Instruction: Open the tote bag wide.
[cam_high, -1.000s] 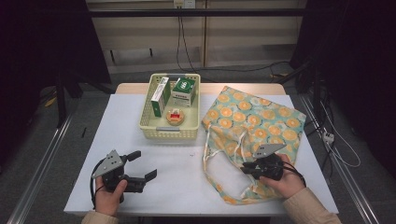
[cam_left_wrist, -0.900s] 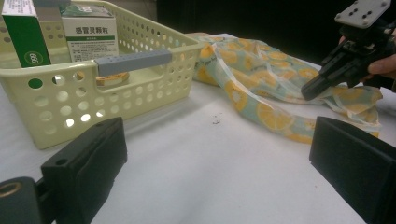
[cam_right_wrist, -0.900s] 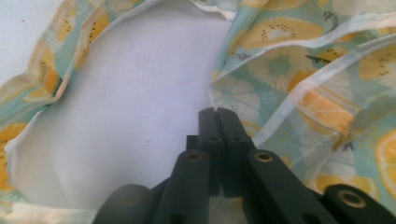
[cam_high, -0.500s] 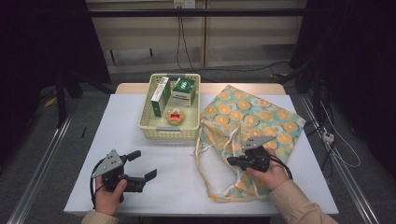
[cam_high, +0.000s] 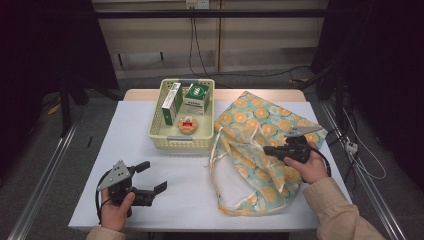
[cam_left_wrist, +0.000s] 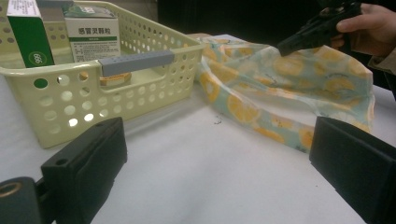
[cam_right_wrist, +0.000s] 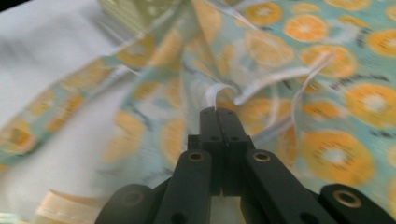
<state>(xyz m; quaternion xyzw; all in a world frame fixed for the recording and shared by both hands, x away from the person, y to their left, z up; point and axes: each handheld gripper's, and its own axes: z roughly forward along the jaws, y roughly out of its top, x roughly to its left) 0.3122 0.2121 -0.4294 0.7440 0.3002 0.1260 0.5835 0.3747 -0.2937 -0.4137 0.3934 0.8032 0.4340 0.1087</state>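
A cloth bag (cam_high: 250, 122) printed with orange slices lies on the right half of the white table (cam_high: 135, 130). My right gripper (cam_high: 267, 149) is over its middle, shut on the bag's upper layer beside a white strap (cam_right_wrist: 219, 95), and holds that layer up so the mouth gapes toward the left. In the left gripper view the bag (cam_left_wrist: 289, 70) rises like a tent under the right gripper (cam_left_wrist: 285, 45). My left gripper (cam_high: 153, 176) rests at the table's front left, open with nothing between its jaws.
A pale yellow perforated basket (cam_high: 176, 142) stands at the back centre beside the bag, holding two green-and-white boxes (cam_high: 196, 97) and a small round item (cam_high: 187, 124). Seen from the left gripper, the basket (cam_left_wrist: 46, 79) is close ahead.
The right gripper has moved away from the person and risen a little, drawing the bag's upper layer with it; the bag's mouth gapes wider. The left gripper has kept still.
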